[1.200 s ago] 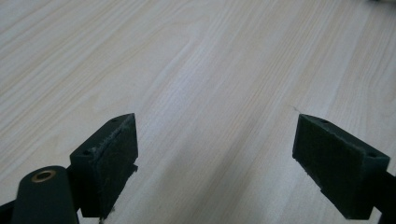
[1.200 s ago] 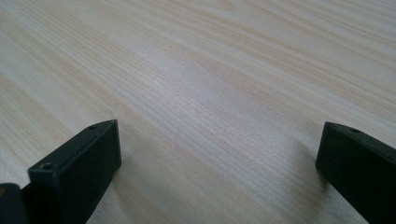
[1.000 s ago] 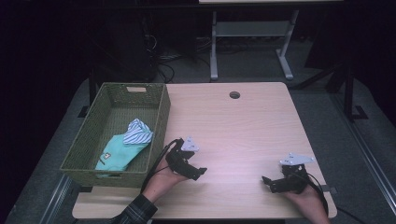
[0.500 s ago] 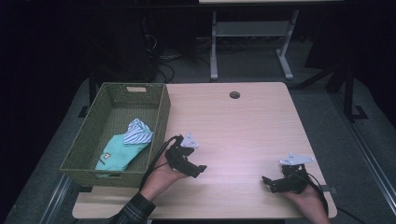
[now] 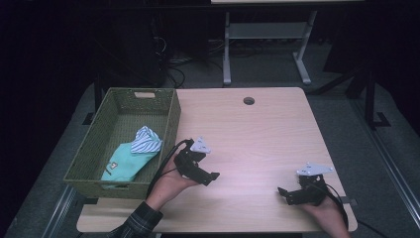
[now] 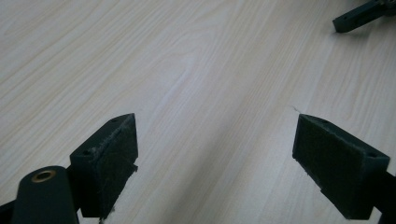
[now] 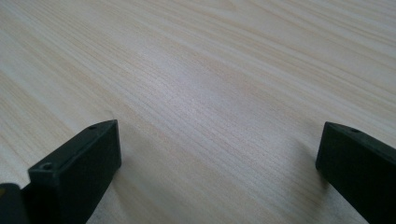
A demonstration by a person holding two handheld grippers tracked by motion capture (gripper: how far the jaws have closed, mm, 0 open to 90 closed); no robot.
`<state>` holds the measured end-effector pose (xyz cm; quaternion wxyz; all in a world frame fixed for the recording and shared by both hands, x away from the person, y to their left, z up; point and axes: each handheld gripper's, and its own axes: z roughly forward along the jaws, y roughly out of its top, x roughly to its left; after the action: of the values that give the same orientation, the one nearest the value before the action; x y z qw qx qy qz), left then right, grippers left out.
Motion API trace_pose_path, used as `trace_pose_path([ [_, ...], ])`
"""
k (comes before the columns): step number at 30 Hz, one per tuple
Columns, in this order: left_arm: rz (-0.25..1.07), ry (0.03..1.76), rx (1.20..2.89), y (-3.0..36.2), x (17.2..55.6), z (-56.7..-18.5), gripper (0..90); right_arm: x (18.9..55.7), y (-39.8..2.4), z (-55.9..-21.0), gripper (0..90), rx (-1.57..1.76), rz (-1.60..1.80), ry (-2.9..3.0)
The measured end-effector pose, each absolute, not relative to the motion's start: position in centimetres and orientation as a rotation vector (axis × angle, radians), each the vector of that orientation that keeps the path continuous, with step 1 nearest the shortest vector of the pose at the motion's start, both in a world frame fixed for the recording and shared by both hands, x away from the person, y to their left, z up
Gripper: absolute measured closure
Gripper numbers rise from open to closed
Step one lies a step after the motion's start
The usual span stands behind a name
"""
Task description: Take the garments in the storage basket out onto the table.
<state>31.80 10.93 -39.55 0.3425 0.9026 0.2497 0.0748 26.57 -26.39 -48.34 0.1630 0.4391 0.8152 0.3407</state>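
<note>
Cloths (image 5: 133, 153) are lying in the basket (image 5: 171, 119). I'm holding my left tongs (image 5: 210, 177) and right tongs (image 5: 283, 193) gaping wide, empty, over the table (image 5: 257, 134).

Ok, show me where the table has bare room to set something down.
The table is bare from the basket across to its right edge, and between the left gripper and right gripper. The basket itself is crowded: folded clothes fill its near half.

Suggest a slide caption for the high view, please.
Both open tools, left tool and right tool, rest on the table beside a green basket holding folded cloths.
</note>
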Motion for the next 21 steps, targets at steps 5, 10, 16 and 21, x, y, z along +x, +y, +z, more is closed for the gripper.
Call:
trace_pose_path([
  [5, 0.194, 0.641, 2.339, 11.1, 32.0, -38.9, 13.5, 26.6, -26.4, -48.3, 0.0, 1.249, 0.972, 2.326],
  [10, 0.188, 0.634, 2.335, 11.3, 32.1, -38.4, 13.4, 26.5, -26.4, -48.3, 0.0, 1.254, 0.973, 2.327],
  [16, 0.182, 0.628, 2.33, 11.4, 32.3, -37.5, 13.5, 26.6, -26.4, -48.3, 0.0, 1.254, 0.973, 2.327],
  [21, 0.179, 0.623, 2.331, 11.6, 32.5, -36.9, 13.5, 26.6, -26.4, -48.3, 0.0, 1.253, 0.973, 2.328],
])
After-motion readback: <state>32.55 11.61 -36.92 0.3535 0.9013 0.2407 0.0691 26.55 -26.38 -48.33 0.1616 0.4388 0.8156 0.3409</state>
